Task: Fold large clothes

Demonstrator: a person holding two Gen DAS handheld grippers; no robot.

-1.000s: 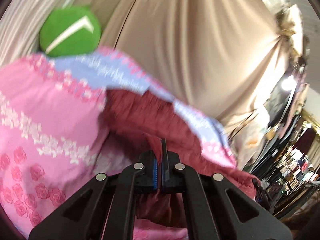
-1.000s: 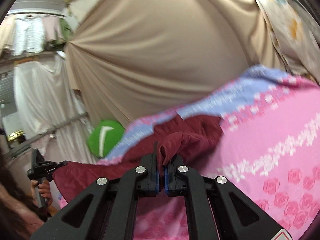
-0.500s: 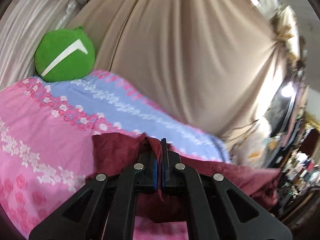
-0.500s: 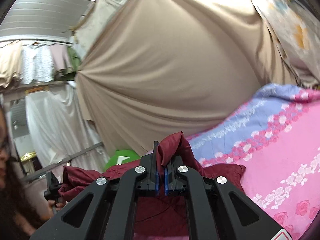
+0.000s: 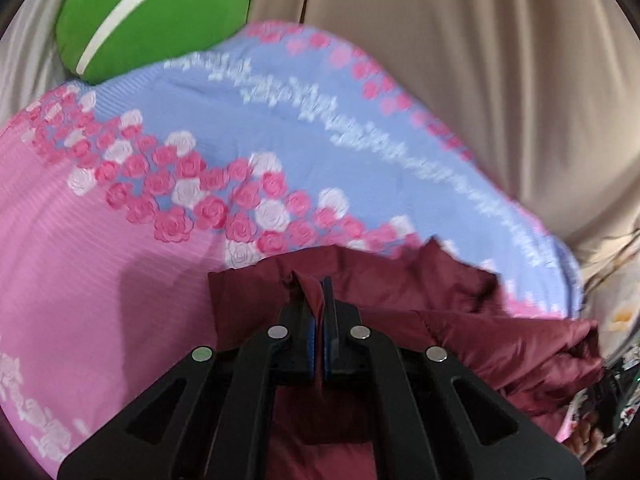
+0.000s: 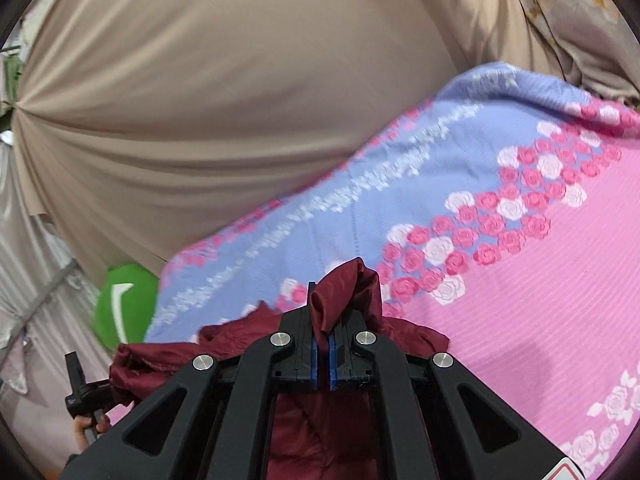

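A shiny maroon garment (image 5: 460,320) hangs between my two grippers over a bed. My left gripper (image 5: 319,300) is shut on a pinched edge of it. The cloth bunches away to the right in the left wrist view. My right gripper (image 6: 322,320) is shut on another bunched edge of the maroon garment (image 6: 344,284). The cloth runs left from it toward the left gripper's handle (image 6: 84,392), seen at the lower left of the right wrist view. The part of the garment below the jaws is hidden by the gripper bodies.
The bed has a pink and lilac rose-print cover (image 5: 120,260), also in the right wrist view (image 6: 540,280). A green round cushion (image 5: 152,16) sits at its far corner. A beige curtain (image 6: 240,100) hangs close behind the bed.
Both grippers have tilted down toward the bed, so the cover now fills more of each view. The garment stays clamped in both and has come lower over the cover.
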